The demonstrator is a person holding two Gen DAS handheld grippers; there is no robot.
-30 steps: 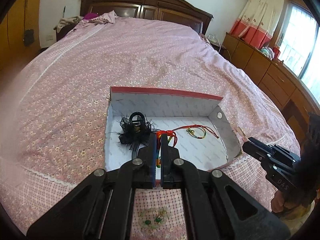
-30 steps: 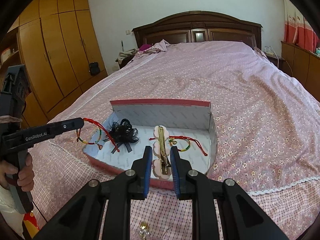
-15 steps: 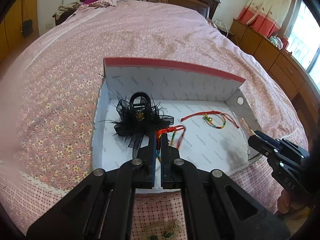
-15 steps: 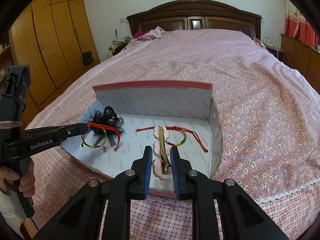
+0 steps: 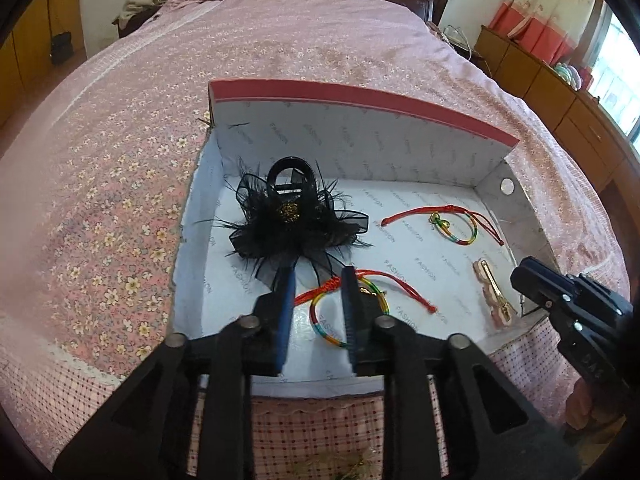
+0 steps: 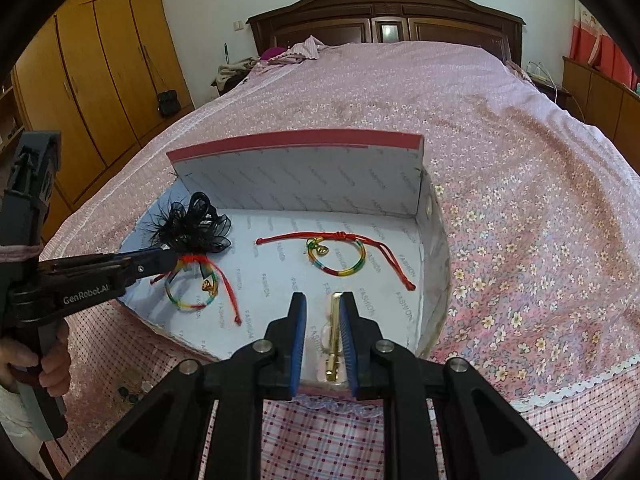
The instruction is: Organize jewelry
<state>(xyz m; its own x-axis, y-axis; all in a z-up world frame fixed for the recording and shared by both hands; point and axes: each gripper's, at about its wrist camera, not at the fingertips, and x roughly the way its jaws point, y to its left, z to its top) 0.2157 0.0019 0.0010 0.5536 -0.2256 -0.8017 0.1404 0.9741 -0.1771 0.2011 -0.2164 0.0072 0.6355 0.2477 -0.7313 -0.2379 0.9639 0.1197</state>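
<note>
An open grey box with a red rim lies on the bed. Inside are a black feathered hair claw and a red-corded rainbow bracelet. My left gripper is opening its jaws. A second rainbow bracelet lies on the box floor between them, and the pads stand off it. My right gripper is shut on a pink flower hair clip with a gold bar, low at the box's near right corner.
The bed's pink floral cover surrounds the box. Small loose trinkets lie on the checked bedspread near the front edge. A wooden wardrobe stands left, a low cabinet right. A hand grips the left gripper's handle.
Both grippers have come down into the box. The left jaws have parted and its bracelet now rests on the box floor. The right gripper has carried the hair clip down to the floor.
</note>
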